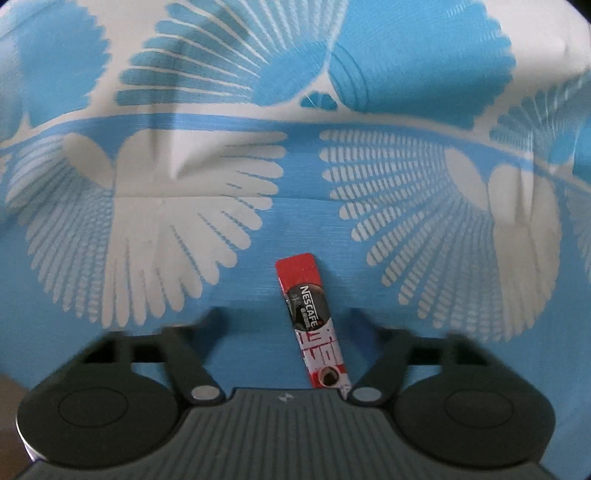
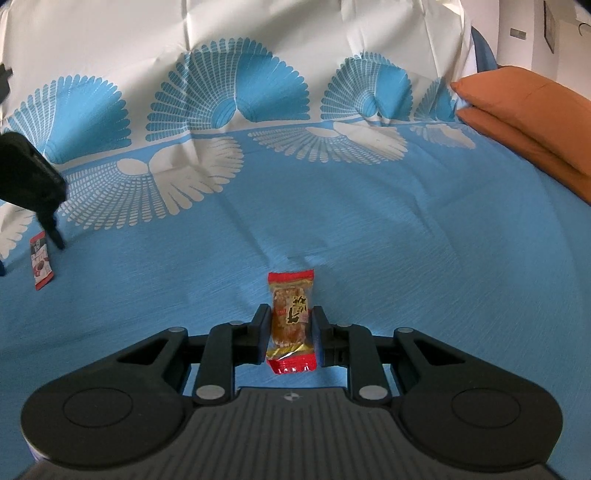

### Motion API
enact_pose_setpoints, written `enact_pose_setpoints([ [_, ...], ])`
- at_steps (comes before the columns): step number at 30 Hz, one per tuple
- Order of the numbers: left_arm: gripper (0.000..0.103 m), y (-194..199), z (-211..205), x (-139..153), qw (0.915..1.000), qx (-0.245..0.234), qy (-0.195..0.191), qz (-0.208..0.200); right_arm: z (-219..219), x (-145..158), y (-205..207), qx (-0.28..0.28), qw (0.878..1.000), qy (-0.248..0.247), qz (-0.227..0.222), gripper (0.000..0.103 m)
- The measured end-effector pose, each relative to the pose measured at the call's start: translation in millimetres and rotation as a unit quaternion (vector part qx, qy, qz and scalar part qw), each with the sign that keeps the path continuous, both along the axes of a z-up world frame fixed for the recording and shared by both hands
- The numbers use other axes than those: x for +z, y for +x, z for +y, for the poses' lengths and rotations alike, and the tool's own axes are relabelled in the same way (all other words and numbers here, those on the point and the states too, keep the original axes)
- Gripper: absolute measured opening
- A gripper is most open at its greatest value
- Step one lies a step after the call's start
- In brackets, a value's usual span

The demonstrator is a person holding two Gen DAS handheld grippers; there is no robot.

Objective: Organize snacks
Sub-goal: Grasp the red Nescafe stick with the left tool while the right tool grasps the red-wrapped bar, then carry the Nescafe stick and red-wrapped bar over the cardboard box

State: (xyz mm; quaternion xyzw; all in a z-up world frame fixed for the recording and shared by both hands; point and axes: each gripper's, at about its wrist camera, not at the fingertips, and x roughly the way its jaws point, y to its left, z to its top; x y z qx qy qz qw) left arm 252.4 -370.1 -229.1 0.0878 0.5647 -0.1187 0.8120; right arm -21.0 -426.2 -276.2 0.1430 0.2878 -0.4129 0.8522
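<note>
A red Nescafe coffee stick [image 1: 309, 325] lies lengthwise on the blue and white patterned cloth [image 1: 258, 229]. My left gripper [image 1: 286, 314] points down over it, open, with the stick between its spread fingers and neither pad touching it. In the right wrist view the same stick [image 2: 40, 266] shows at far left, under the left gripper's black housing [image 2: 29, 173]. My right gripper [image 2: 291, 323] is shut on a small snack pack [image 2: 291, 314], which has a clear wrapper with red ends and a brown cake inside. The pack rests low over the blue cloth [image 2: 406, 258].
Two orange pillows [image 2: 535, 122] are stacked at the right edge of the cloth. Behind them at top right is a pale wall [image 2: 528, 33]. The cloth has creases and raised folds toward the far white part [image 2: 295, 29].
</note>
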Motion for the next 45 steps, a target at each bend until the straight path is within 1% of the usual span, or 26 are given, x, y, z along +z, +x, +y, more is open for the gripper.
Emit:
enact_pose_setpoints([
  [1,0.021,-1.2,0.2,2.9,1.0000,-0.002,-0.006,0.002,-0.1,0.2,0.0,0.000,1.000,0.000,0.000,0.024],
  [3,0.022,-3.3,1.9,7.9,0.9999,-0.001,-0.007,0.010,-1.1,0.8,-0.5,0.000,1.000,0.001,-0.003,0.024],
  [6,0.022,-11.3,14.9,24.3,1.0000,-0.005,0.002,-0.007,-5.9,2.2,-4.8,-0.007,1.000,0.012,-0.023,0.023],
  [9,0.022,-26.7,25.7,50.0,0.9999,-0.009,-0.001,-0.007,-7.5,5.2,-10.1,-0.014,0.999,0.014,-0.048,0.023],
  [11,0.022,-34.8,35.3,66.7,0.9998,-0.015,-0.001,-0.009,-6.4,8.6,-15.3,-0.023,0.997,0.006,-0.067,0.023],
  [14,0.022,-58.4,50.4,94.7,0.9995,-0.028,0.004,-0.017,-5.9,18.7,-26.0,-0.041,0.996,0.005,-0.074,0.022],
  [16,0.022,-77.4,60.6,112.5,0.9989,-0.039,0.005,-0.025,-6.2,34.2,-39.1,-0.056,0.995,0.010,-0.085,0.022],
  [18,0.022,-98.9,74.4,132.5,0.9981,-0.052,0.002,-0.032,-1.7,55.0,-57.6,-0.058,0.993,0.007,-0.102,0.023],
  [21,0.022,-135.1,101.5,158.3,0.9966,-0.070,-0.010,-0.043,17.6,88.5,-94.5,-0.042,0.993,-0.008,-0.111,0.023],
  [25,0.022,-187.2,145.0,194.8,0.9929,-0.096,-0.037,-0.059,56.8,127.3,-137.7,0.010,0.993,-0.022,-0.113,0.023],
  [28,0.022,-221.8,177.3,216.2,0.9893,-0.113,-0.050,-0.077,89.7,152.9,-160.6,0.059,0.991,-0.018,-0.119,0.023],
  [31,0.022,-258.7,217.7,237.1,0.9849,-0.128,-0.050,-0.105,126.6,176.1,-176.2,0.114,0.986,-0.007,-0.124,0.023],
  [34,0.022,-288.2,258.5,248.9,0.9820,-0.130,-0.045,-0.129,165.9,199.4,-188.5,0.167,0.978,-0.008,-0.125,0.023],
  [36,0.022,-305.0,288.2,252.4,0.9817,-0.125,-0.040,-0.138,192.8,212.6,-195.8,0.202,0.971,-0.010,-0.127,0.023],
  [39,0.022,-329.2,335.1,249.8,0.9832,-0.105,-0.028,-0.147,227.6,228.1,-201.3,0.252,0.959,-0.011,-0.128,0.023],
  [43,0.022,-352.9,392.6,234.1,0.9874,-0.068,-0.006,-0.143,276.0,239.1,-205.9,0.325,0.939,-0.013,-0.114,0.023],
  [45,0.022,-360.2,415.9,225.7,0.9889,-0.050,0.003,-0.140,294.7,240.3,-206.3,0.350,0.931,-0.014,-0.103,0.023],
])
